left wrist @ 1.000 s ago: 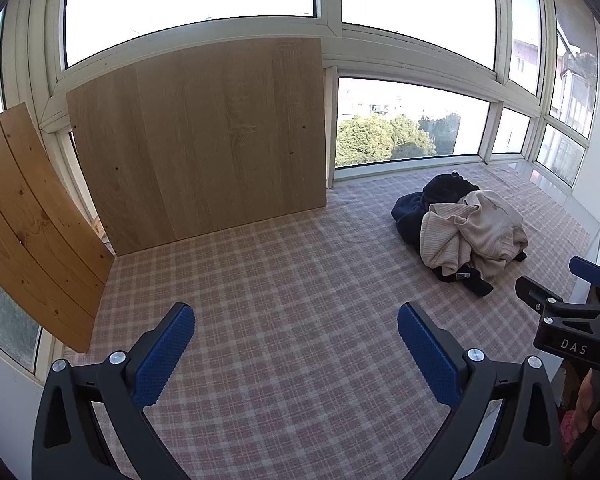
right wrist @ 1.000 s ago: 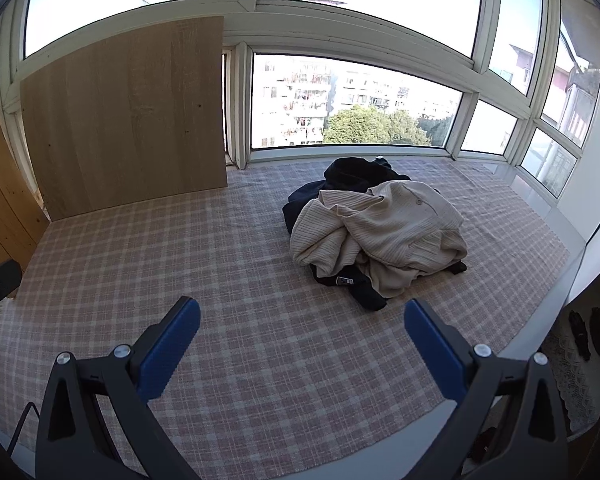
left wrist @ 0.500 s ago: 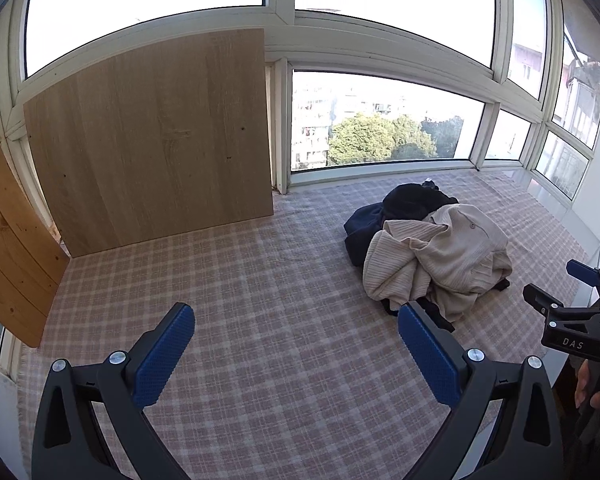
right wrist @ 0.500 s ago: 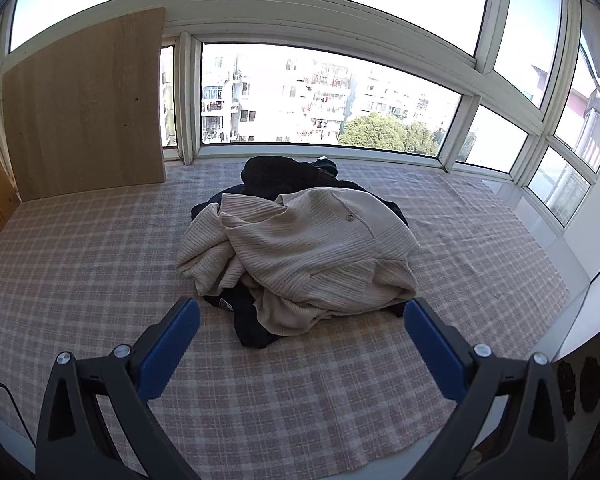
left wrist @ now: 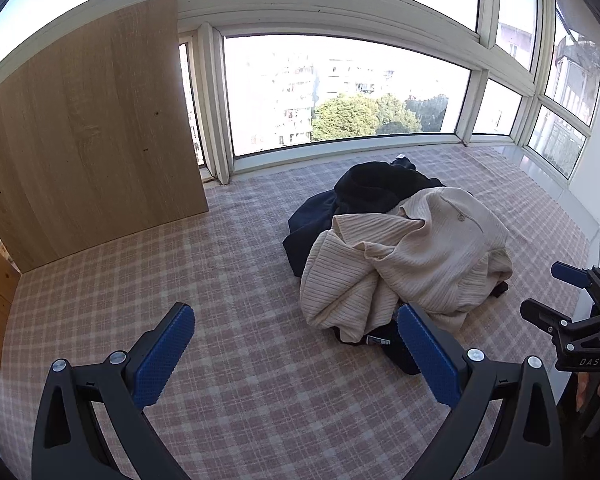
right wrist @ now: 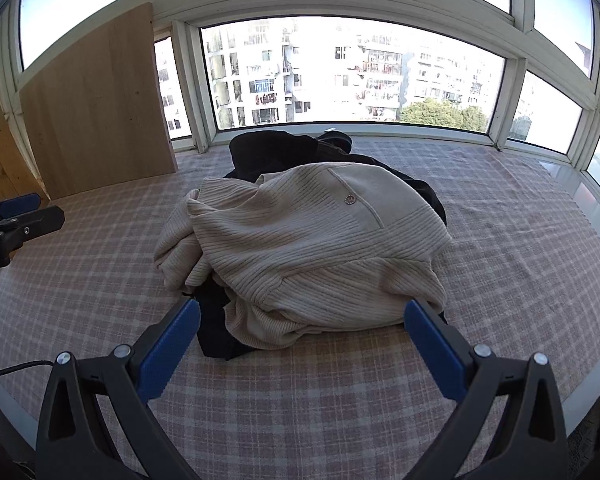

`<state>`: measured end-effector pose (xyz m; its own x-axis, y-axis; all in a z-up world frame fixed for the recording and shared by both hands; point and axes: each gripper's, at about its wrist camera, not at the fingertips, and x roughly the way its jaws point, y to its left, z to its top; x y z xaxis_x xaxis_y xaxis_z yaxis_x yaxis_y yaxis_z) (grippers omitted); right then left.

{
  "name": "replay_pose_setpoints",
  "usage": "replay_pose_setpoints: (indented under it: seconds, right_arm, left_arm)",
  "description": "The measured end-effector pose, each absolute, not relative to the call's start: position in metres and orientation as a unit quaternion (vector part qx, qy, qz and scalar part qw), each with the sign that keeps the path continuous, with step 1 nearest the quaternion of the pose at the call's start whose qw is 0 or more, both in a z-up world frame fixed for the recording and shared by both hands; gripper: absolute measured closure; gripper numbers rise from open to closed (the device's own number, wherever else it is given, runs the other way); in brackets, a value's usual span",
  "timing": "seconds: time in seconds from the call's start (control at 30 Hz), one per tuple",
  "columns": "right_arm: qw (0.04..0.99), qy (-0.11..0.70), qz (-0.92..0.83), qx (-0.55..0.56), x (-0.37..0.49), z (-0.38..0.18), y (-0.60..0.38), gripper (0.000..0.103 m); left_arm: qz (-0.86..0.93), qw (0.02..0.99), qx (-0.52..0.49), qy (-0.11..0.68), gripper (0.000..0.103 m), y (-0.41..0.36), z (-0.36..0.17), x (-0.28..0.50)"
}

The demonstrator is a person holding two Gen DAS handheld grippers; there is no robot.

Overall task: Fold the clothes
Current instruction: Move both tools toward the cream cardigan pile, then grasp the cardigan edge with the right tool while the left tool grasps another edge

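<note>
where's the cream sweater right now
The cream sweater lies crumpled on top of the dark garments on the checked cloth, straight ahead of the open right gripper and right of centre in the left wrist view.

Right gripper [right wrist: 302,334] jaws wide apart, nothing between them, just short of clothes pile. Cream sweater [right wrist: 312,248] lies on dark garment [right wrist: 276,150], on checked cloth [right wrist: 520,248]. Left gripper [right wrist: 18,216] at left edge. Board [right wrist: 96,108] leans against window.

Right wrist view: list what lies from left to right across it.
left gripper → wooden board → cream ribbed sweater atop dark clothes → bare checked cloth
</note>
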<state>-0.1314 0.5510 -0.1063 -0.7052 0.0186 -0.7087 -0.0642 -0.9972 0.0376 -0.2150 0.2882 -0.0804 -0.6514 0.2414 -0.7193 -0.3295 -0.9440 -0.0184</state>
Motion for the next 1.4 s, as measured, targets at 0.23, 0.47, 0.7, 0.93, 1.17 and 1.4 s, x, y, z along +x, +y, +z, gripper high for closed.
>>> replay_pose_setpoints:
  seconds: [0.23,0.47,0.7,0.93,1.17,1.4]
  right_arm:
    - [0.04,0.045,0.916,-0.396,-0.162,-0.124,0.552,0.0]
    - [-0.006,0.001,0.925,-0.379,-0.167,-0.136,0.525,0.0]
    - [-0.02,-0.038,0.908,-0.417,-0.174,-0.16,0.506,0.045]
    - [-0.041,-0.119,0.904,-0.408,-0.178,-0.172,0.479,0.045]
    - [-0.024,-0.187,0.888,-0.419,-0.208,-0.189,0.459,0.054]
    - [-0.011,-0.21,0.874,-0.438,-0.228,-0.203,0.465,0.093]
  left_arm:
    - [0.904,0.173,-0.384,0.071,0.001,0.299,-0.094,-0.241]
    - [0.896,0.187,-0.395,0.08,0.001,0.293,-0.113,-0.264]
    - [0.888,0.206,-0.402,0.083,0.001,0.295,-0.126,-0.28]
    - [0.882,0.216,-0.412,0.067,0.001,0.285,-0.136,-0.29]
    - [0.877,0.217,-0.427,0.046,0.001,0.272,-0.147,-0.301]
    - [0.875,0.216,-0.432,0.031,0.001,0.26,-0.15,-0.308]
